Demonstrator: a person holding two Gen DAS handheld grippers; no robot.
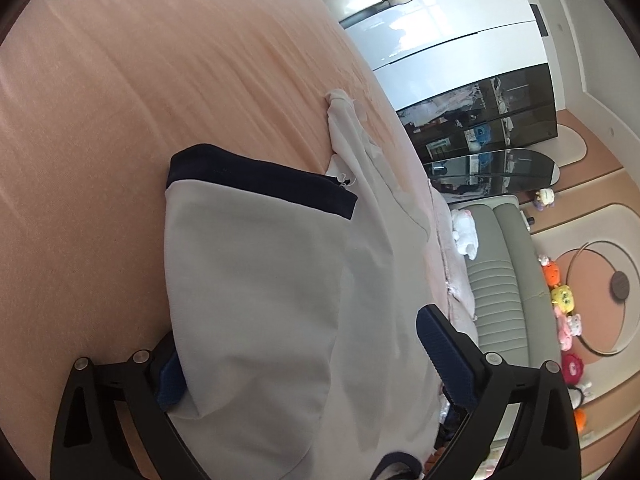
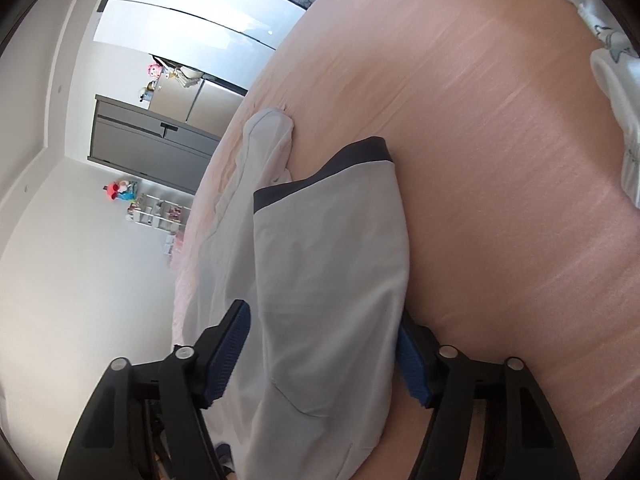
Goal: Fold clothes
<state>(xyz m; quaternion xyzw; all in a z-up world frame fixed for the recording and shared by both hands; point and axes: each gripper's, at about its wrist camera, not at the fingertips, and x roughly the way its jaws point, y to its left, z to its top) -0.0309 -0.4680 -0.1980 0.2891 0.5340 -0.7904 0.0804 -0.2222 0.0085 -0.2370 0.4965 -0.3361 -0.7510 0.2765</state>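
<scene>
A white shirt lies on the peach bed sheet point(image 1: 120, 120), its sleeve point(image 1: 256, 264) folded over and ending in a dark navy cuff point(image 1: 260, 184). My left gripper point(image 1: 300, 332) stands wide open astride the sleeve. One blue pad point(image 1: 444, 352) is bare and the other is half hidden under the cloth edge. In the right wrist view the same kind of sleeve point(image 2: 328, 248) with its dark cuff point(image 2: 320, 178) fills the gap of my right gripper point(image 2: 322, 312). Its left pad point(image 2: 228, 352) sits just off the cloth, so the jaws are open.
The bed's edge runs beside the shirt body point(image 1: 384, 208). Past it are a grey padded bench point(image 1: 500, 280), plush toys point(image 1: 564, 300) on the floor and a white and dark glass wardrobe point(image 1: 460, 60). A grey cabinet point(image 2: 152, 144) and white bedding point(image 2: 616, 92) show in the right wrist view.
</scene>
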